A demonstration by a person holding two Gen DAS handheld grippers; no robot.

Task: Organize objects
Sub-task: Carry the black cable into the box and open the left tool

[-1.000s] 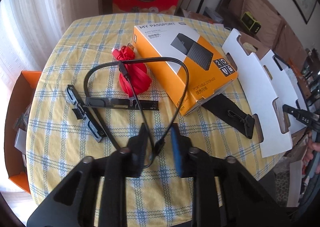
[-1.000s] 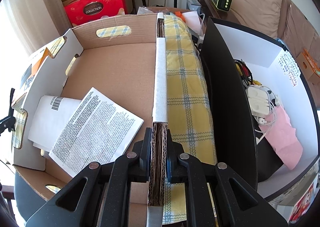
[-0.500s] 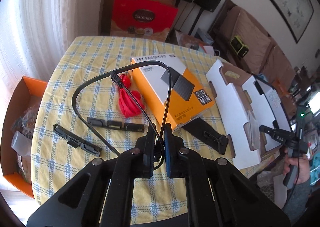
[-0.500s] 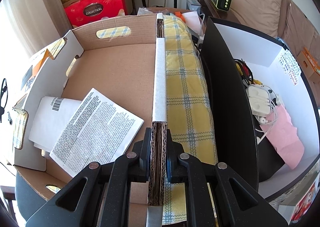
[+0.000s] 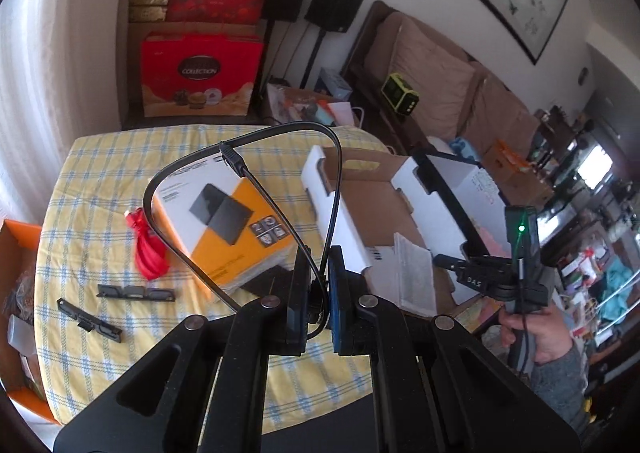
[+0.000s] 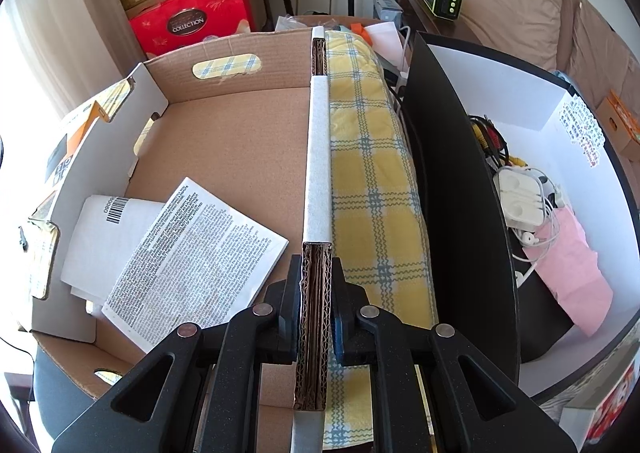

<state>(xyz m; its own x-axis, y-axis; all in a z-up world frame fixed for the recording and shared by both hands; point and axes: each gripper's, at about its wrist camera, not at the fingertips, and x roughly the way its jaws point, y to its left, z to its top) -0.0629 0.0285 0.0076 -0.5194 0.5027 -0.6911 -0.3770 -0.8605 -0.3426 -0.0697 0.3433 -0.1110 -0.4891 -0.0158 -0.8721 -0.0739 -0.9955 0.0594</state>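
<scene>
1 black cable (image 5: 256,181) loops upward from the left gripper (image 5: 318,293).

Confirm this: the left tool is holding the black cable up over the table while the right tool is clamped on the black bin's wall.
Not quite. The right wrist view shows the right tool clamped on the cardboard box's wall, not the black bin's. The rest stands: the left tool holds the black cable up over the table.

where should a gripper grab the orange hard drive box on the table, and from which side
Take the orange hard drive box across its thin edges, coming from above at the near corner that overhangs the black pouch. It lies flat, too wide across its face for the gripper, and that raised corner leaves room under it. The red cable bundle crowds its left side.
</scene>
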